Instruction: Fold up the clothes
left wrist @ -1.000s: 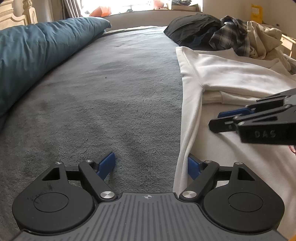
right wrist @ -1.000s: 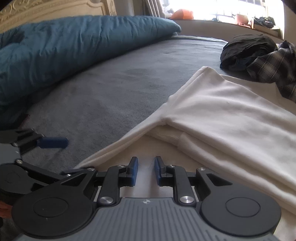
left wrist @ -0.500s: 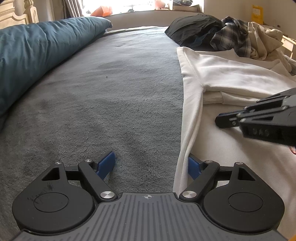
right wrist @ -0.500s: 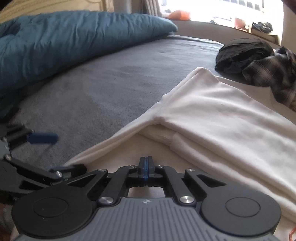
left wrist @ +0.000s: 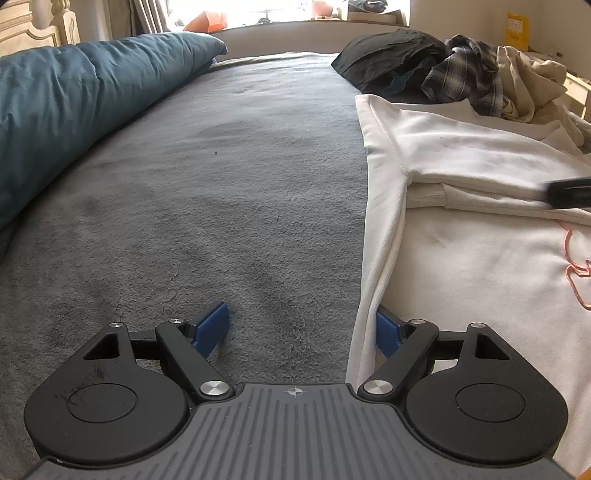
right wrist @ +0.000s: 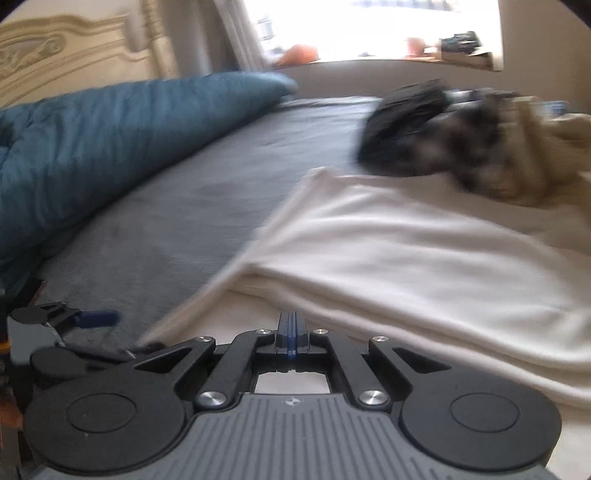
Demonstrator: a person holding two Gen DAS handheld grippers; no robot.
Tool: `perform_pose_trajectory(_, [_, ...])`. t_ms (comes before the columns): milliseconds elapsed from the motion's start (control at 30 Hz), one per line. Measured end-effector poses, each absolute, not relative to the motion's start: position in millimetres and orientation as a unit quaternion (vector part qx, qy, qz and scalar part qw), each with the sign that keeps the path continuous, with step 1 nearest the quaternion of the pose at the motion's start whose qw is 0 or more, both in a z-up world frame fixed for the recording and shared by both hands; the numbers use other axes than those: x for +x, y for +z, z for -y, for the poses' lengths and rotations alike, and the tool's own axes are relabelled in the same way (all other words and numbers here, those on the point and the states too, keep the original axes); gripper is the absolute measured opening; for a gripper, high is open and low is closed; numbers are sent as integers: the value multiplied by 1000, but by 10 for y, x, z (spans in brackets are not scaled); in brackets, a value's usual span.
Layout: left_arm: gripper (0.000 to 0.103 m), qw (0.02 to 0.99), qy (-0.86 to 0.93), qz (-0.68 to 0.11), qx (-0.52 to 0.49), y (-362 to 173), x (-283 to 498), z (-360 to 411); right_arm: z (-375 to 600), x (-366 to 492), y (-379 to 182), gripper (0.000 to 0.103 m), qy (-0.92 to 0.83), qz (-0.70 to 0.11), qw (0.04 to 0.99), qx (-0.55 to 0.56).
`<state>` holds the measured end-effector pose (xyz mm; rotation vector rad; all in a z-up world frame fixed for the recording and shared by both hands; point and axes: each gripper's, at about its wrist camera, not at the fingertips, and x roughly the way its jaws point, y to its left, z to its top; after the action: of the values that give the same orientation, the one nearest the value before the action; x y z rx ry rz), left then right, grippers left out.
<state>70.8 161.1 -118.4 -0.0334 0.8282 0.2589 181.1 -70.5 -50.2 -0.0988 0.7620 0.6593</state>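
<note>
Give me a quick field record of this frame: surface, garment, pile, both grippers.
surface: grey blanket on a bed, teal duvet bunched along its left side
garment: white sweatshirt laid flat, sleeve folded across the body
pile: black, plaid and beige clothes heaped beyond the sweatshirt
left gripper: jaws wide open, straddling the sweatshirt's left edge, not pinching it
right gripper: jaws shut, nothing visibly between them, above the sweatshirt
image quality: right wrist view blurred

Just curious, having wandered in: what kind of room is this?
Most likely a bedroom. A carved headboard stands behind a teal duvet bunched on a grey bed cover, and a heap of clothes lies near a window.
</note>
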Motion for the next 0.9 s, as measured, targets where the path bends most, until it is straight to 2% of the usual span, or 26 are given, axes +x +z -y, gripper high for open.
perform_pose_trajectory(200, [81, 911, 115, -395, -1, -1150, 720, -1573, 2564, 1318, 0, 0, 33, -380, 924, -23])
perform_pose_trajectory(333, [81, 910, 111, -399, 18, -1141, 790, -1516, 3990, 438, 235, 0, -234, -387, 891, -38])
perform_pose_trajectory(433, [81, 909, 111, -402, 27, -1123, 840, -1503, 5019, -420, 309, 0, -431, -393, 812, -14])
perform_pose_trajectory(533, [82, 905, 118, -408, 27, -1121, 866, -1517, 5887, -1513, 247, 0, -611, -391, 687, 50])
perform_pose_trajectory(700, [82, 900, 126, -416, 33, -1110, 877, -1494, 6416, -3068, 13, 3, -785, -334, 485, 194])
perform_pose_trajectory(733, [82, 899, 127, -417, 36, -1110, 884, -1485, 6433, -3303, -63, 21, -801, -325, 451, 224])
perform_pose_trajectory(767, [82, 898, 128, -419, 37, -1107, 890, -1479, 6440, -3495, -141, 50, -809, -319, 421, 256])
perform_pose_trajectory(833, [82, 897, 129, -422, 38, -1098, 899, -1474, 6418, -3756, -284, 66, -823, -318, 373, 287])
perform_pose_trajectory(900, [82, 895, 132, -425, 36, -1091, 910, -1477, 6443, -3836, -448, 67, -827, -362, 326, 279])
